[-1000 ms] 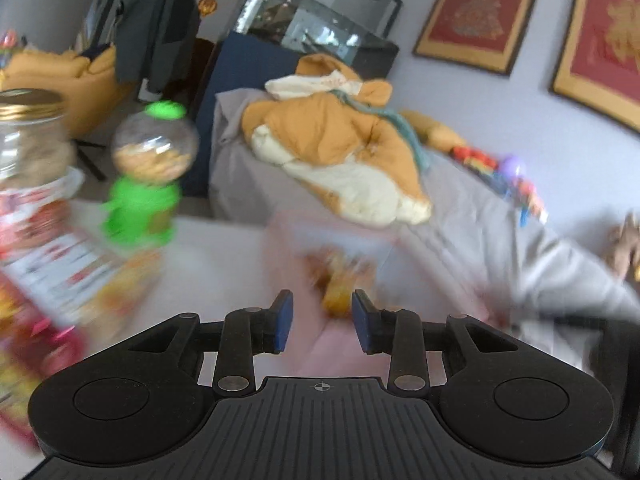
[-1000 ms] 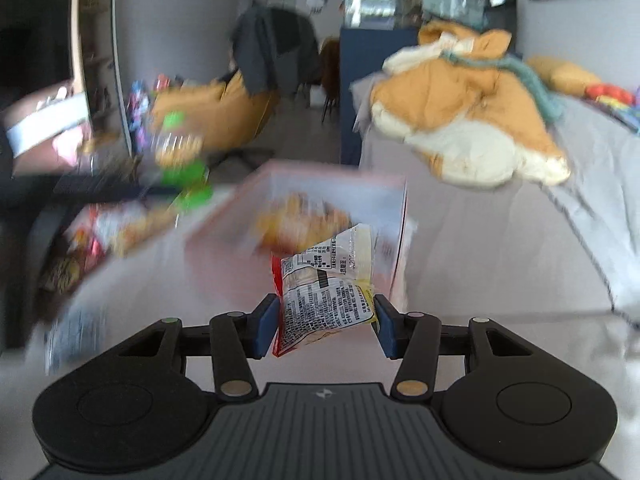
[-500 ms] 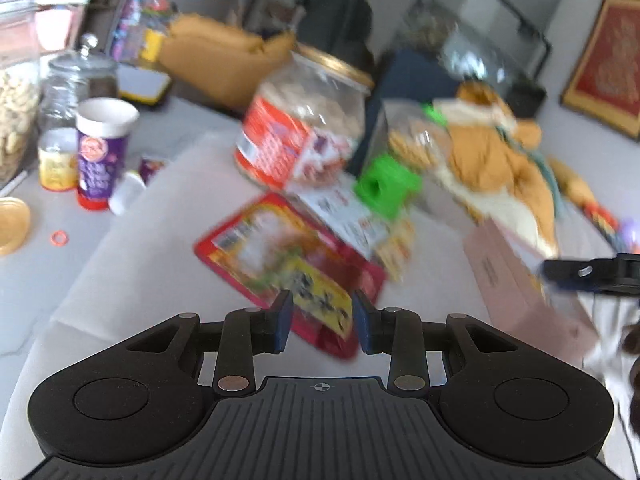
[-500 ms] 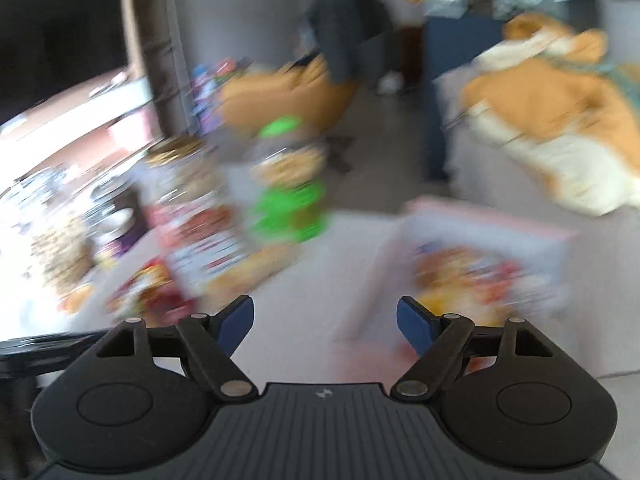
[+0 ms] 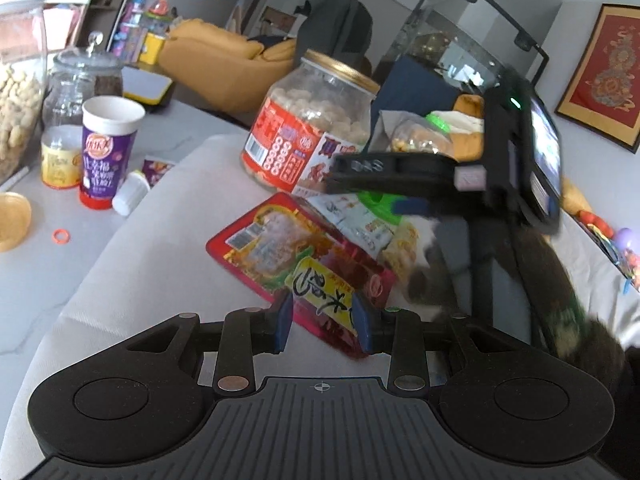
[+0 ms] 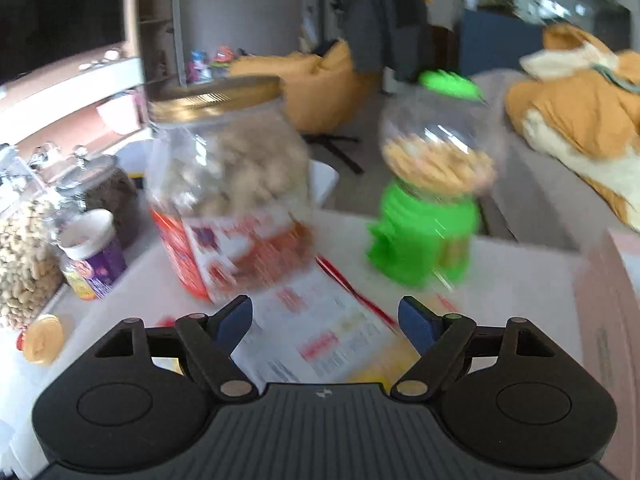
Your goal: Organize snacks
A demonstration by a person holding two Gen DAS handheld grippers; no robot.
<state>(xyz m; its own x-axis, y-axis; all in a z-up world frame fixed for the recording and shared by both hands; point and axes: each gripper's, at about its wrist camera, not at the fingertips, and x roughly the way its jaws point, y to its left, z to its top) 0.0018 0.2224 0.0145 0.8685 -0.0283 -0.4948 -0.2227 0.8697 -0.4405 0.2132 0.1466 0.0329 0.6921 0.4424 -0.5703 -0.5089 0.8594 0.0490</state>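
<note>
Nearest my left gripper (image 5: 320, 322), the jaws stand partly apart either side of the near corner of a red snack packet (image 5: 298, 266) lying flat on the pale cloth (image 5: 132, 280); whether the pads press it I cannot tell. My right gripper (image 6: 326, 320) has its jaws opening wide with nothing between them, above a white printed packet (image 6: 316, 332). Beyond stand a gold-lidded jar (image 5: 310, 128) and a green dispenser (image 6: 426, 216), with a pink box (image 6: 612, 304) at right and a purple cup (image 5: 105, 156) off the cloth at left.
</note>
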